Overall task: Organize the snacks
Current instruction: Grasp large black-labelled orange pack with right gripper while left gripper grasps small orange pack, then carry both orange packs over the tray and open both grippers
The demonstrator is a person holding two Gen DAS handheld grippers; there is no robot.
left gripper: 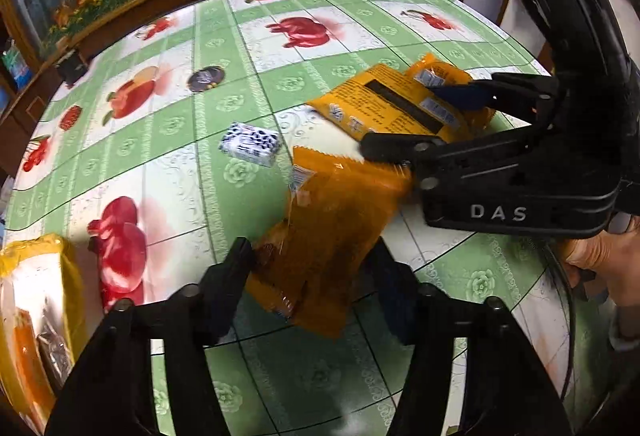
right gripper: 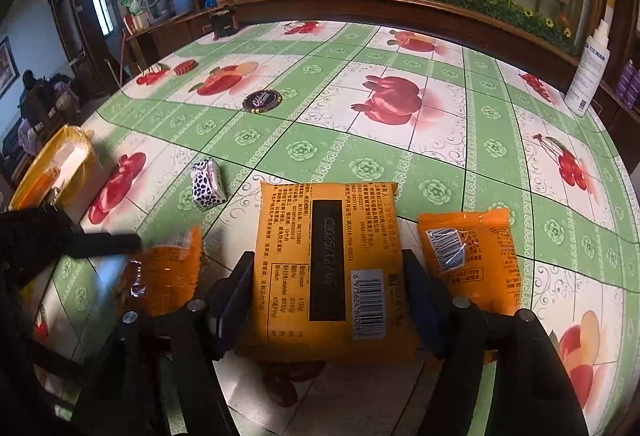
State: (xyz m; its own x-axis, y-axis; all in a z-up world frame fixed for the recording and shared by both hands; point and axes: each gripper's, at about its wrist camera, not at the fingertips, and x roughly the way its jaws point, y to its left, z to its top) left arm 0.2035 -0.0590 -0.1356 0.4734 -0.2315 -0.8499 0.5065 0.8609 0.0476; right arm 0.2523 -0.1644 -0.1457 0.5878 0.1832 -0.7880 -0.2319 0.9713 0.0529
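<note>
The blurry orange pack (left gripper: 332, 232) is sitting between the left gripper (left gripper: 312, 272) fingers, corner sticking out toward the table (left gripper: 240, 47), and the crinkly film is looking ready to slide if the squeeze is only catching that end. The right gripper (right gripper: 328, 296) is straddling the big pack (right gripper: 328, 260), pads right at its edges; can't tell if it's pinching. Both are angling steeply down, close together, so they're risking a bump. The yellow bin (right gripper: 52, 163) is waiting off left.
</note>
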